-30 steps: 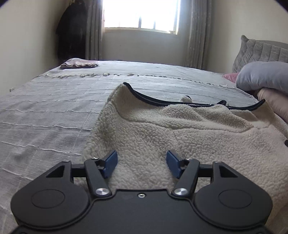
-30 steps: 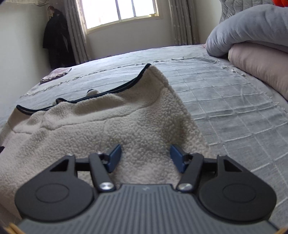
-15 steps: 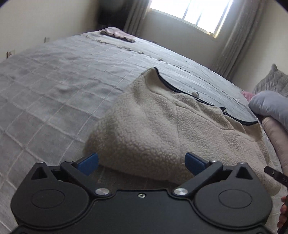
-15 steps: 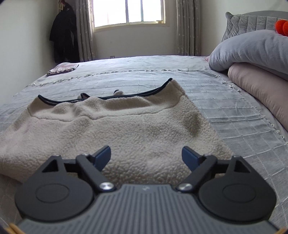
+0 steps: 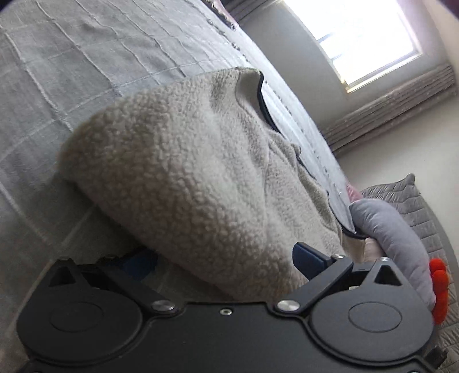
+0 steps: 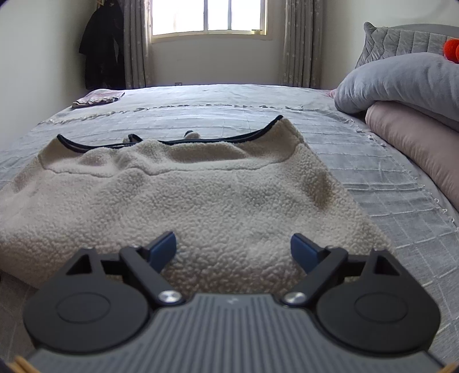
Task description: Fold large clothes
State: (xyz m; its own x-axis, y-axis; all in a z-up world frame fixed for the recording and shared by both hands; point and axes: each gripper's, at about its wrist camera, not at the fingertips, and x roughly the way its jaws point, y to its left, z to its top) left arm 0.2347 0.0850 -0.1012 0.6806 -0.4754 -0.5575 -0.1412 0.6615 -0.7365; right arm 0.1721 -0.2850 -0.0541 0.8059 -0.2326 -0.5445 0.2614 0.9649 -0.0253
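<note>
1. Both pairs of jaws stand wide apart and grip nothing. On the left gripper one blue pad sits low beside the garment's folded edge, partly in shadow under it; the other pad stands clear on the opposite side. On the right gripper both blue pads show plainly, with fleece spread between and beyond them.
2. Grey bedspread, ribbed in a grid pattern, runs under and ahead of both sets of jaws and carries everything listed below.
3. Cream fleece garment lies on the bedspread directly ahead of the right jaws, its near edge just at the pad tips. Its dark-trimmed edge lies at the far side, away from the jaws. In the left wrist view the same garment bulges as a rounded fold straight in front of the jaws; that view is tilted steeply.
4. Grey pillow rests on a pink pillow, both to the right of the right jaws and well apart from the garment.
5. Window stands far ahead of the right jaws, with curtains at each side.
6. Dark clothing hangs at the far left wall.
7. Small folded cloth lies on the far left part of the bedspread.
</note>
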